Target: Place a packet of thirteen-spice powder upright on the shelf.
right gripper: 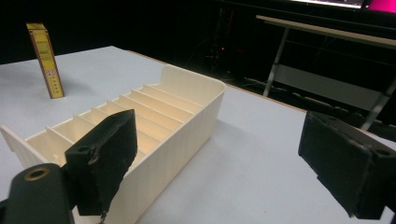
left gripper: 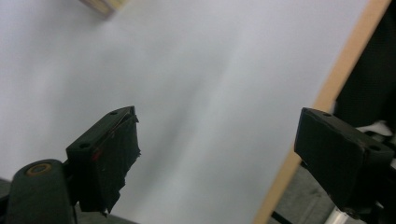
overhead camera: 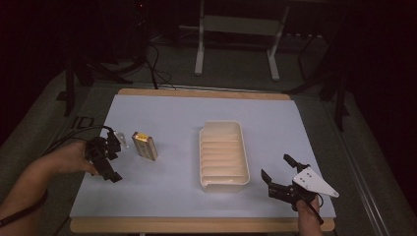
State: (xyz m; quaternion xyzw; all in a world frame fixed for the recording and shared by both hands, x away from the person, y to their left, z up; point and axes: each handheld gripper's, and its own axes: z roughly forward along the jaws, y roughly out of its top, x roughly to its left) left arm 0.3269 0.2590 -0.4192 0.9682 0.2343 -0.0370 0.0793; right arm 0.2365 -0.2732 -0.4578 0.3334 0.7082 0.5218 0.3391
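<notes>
1. High view: the box (overhead camera: 144, 145) stands on the surface (overhead camera: 172, 196), just beside the left tongs (overhead camera: 112, 157), which are held open and tilted; it could be toppled by a careless sweep.
2. Left gripper view: jaws are spread over bare surface, gripping nothing.
3. Right gripper view: the right tongs (right gripper: 224, 168) are held open and empty near the tray (right gripper: 196, 93), which could be nudged.

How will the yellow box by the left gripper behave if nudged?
The yellow box stands upright on a narrow end, tall and thin, so a high push would likely tip it. It looks like stiff, light cardboard, so it should hold shape. On the smooth table sheet, a low push probably slides it.
</notes>
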